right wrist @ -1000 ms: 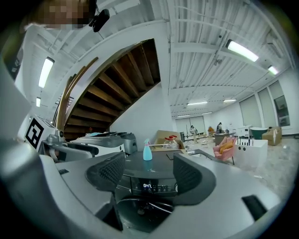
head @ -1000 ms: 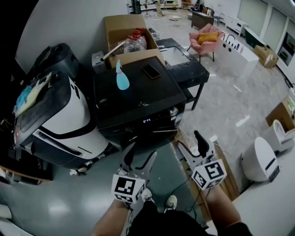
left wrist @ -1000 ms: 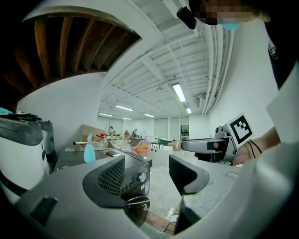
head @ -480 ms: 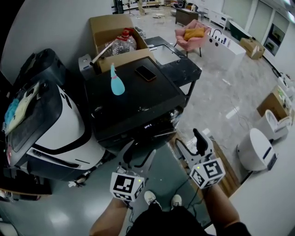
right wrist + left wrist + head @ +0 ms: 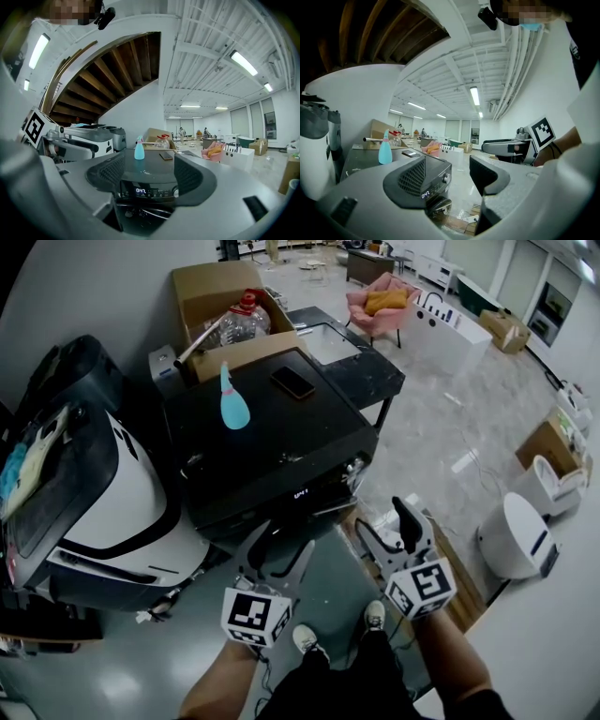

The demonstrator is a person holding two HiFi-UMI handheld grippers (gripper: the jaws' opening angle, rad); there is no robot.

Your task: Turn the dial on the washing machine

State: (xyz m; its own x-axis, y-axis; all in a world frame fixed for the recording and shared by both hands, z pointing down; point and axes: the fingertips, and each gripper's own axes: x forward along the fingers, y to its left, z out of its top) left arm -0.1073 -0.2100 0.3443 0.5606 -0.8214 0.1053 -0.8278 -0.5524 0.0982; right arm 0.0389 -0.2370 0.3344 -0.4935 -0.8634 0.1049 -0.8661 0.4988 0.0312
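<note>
left tongs [image 5: 281, 554]: pointing forward and up at the washing machine [image 5: 272, 437] front, hanging short of it; jaws standing apart, gripping nothing
right tongs [image 5: 384, 535]: riding beside the left tongs, tilting slightly outward, aiming at the same front panel; jaws standing apart, gripping nothing
forearms: both bare, reaching forward from the bottom edge of the head view; left forearm [image 5: 220, 681] and right forearm [image 5: 450, 662] running roughly parallel
marker cubes: white cubes with black square patterns, sitting at the rear of each tongs
jaw pads: dark, curved, showing a fine ribbed or meshed texture in both gripper views
dial [image 5: 176, 192]: small round silvery knob, sitting at the right end of the machine's front panel, well apart from both tongs
display [image 5: 140, 190]: glowing pale digits on the glossy black panel, left of the dial
washing machine: boxy, black, with a flat matte top
spray bottle [image 5: 232, 401]: teal plastic, teardrop-shaped, standing upright on the machine top
phone [image 5: 292, 382]: flat dark slab, lying on the top near the back
cardboard box [image 5: 220, 296]: brown, open, standing behind the machine
</note>
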